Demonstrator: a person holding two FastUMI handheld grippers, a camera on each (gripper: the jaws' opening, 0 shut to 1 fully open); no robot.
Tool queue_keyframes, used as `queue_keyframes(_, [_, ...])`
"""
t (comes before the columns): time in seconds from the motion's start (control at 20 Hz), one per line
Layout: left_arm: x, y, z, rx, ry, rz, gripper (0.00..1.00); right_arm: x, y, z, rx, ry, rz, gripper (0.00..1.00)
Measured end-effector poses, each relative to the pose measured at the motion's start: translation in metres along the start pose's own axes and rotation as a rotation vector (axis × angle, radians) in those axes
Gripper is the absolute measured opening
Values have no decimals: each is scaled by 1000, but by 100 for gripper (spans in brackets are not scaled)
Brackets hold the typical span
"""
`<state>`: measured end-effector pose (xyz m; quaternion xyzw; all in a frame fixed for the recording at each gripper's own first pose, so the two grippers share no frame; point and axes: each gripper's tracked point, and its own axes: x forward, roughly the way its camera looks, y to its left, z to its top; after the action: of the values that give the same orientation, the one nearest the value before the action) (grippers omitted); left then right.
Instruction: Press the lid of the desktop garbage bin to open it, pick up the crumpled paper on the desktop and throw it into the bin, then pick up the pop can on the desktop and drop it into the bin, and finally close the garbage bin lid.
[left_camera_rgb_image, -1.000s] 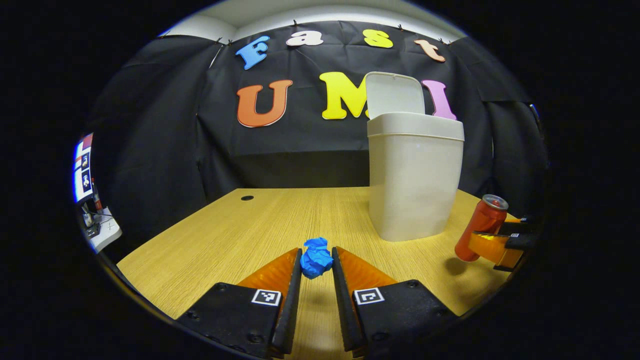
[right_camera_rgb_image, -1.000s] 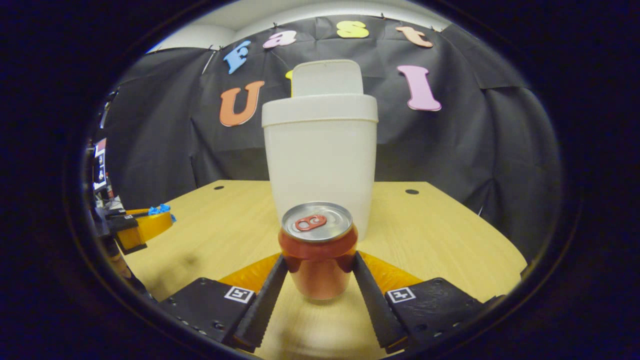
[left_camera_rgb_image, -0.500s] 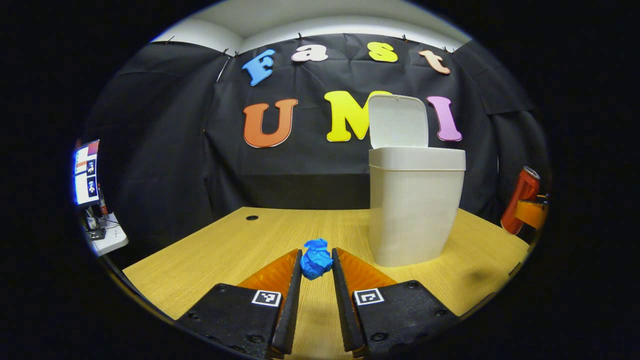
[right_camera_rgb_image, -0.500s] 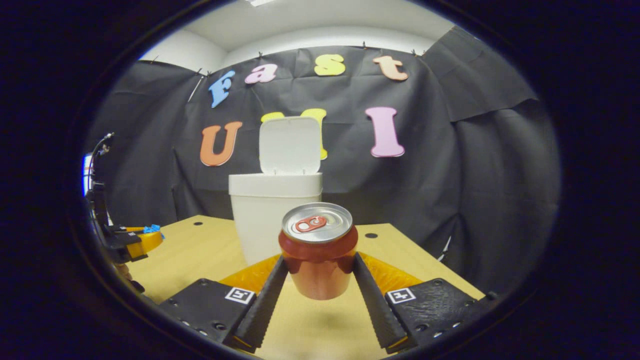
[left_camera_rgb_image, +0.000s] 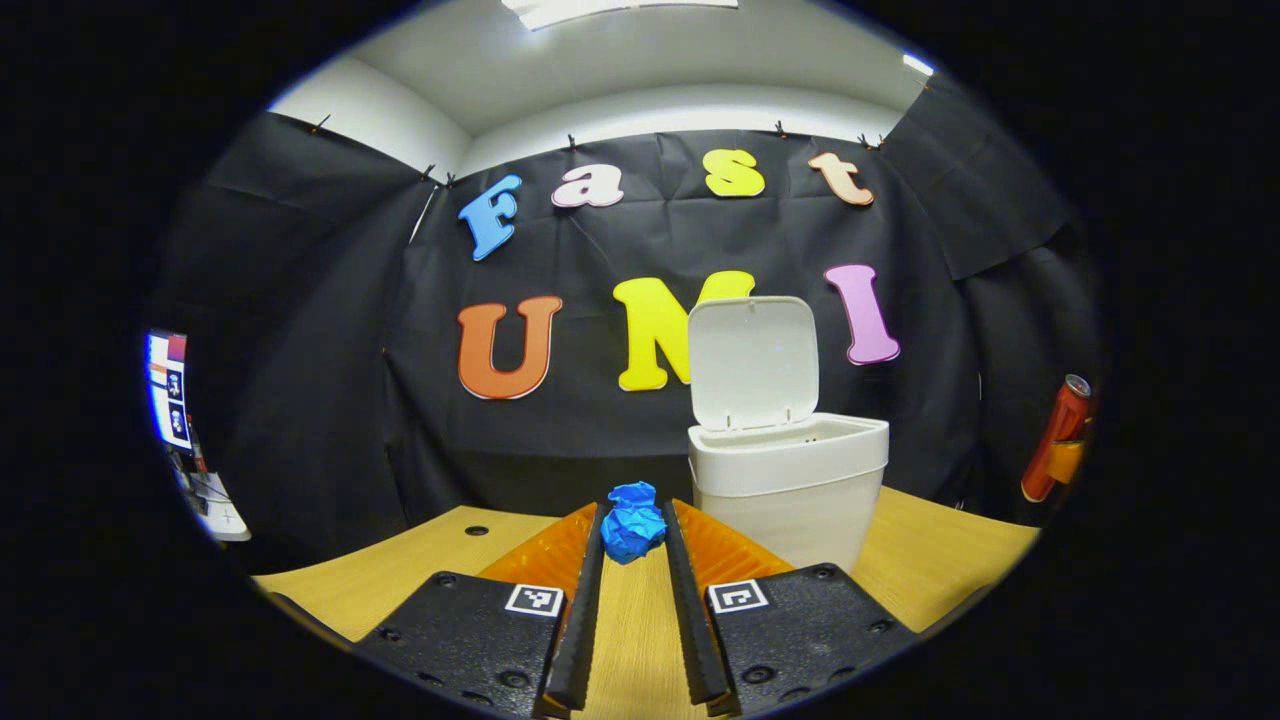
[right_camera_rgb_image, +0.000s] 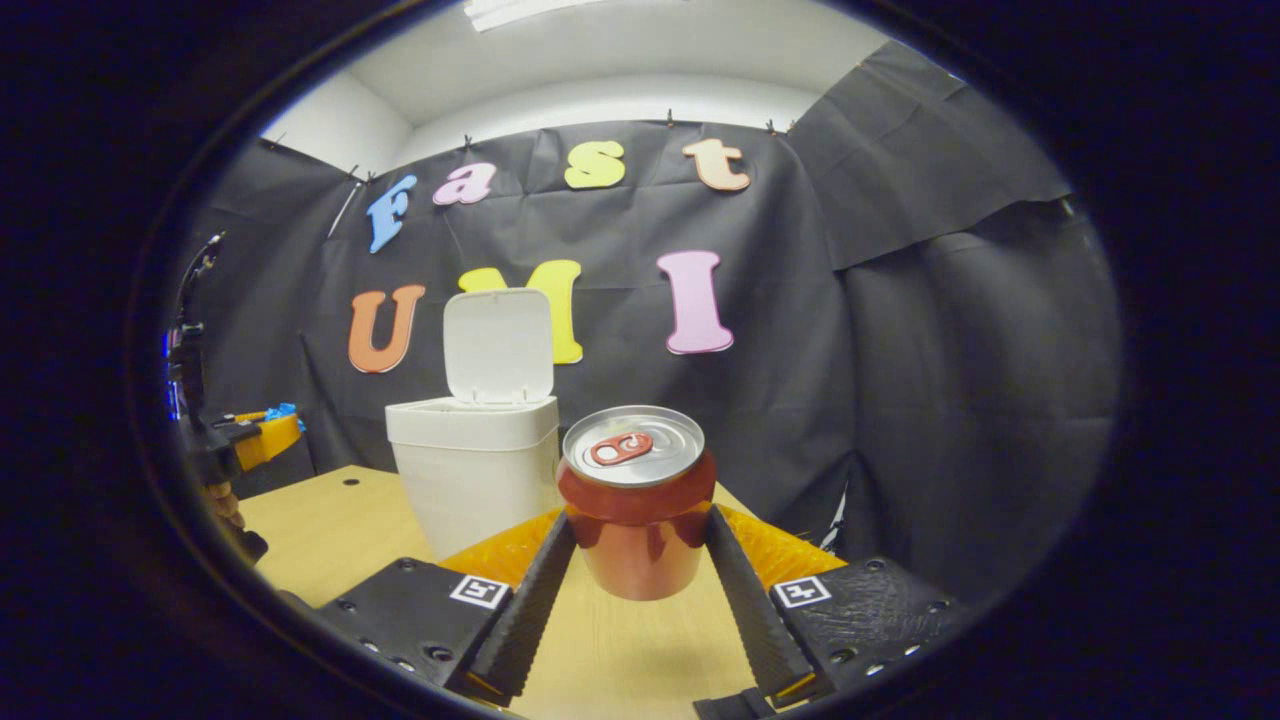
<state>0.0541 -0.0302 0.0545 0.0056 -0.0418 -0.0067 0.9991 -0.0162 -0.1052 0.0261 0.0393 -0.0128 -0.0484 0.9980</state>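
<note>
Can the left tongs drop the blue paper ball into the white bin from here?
Probably yes: the left tongs hold the paper ball, the bin sits just ahead, and its lid stands open.

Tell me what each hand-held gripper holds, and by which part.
Left hand-held gripper: the paper, pinched at its sides. Right one: the can, by its body.

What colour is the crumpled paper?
Blue; the paper shows best in the left gripper view, held in the left gripper.

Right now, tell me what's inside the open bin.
The bin stands with its lid up. The left gripper view shows a strip of pale inner back wall; the near rim hides everything lower, so contents can't be told.
</note>
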Motion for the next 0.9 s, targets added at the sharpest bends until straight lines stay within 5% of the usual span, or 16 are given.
queue_keyframes(0.45, [77, -45, 66, -9, -87, -38, 38, -8, -17, 8, 10, -16, 16, 81])
queue_keyframes(0.9, [170, -98, 57, -80, -58, -156, 38, -4, -4, -5, -22, -5, 51, 81])
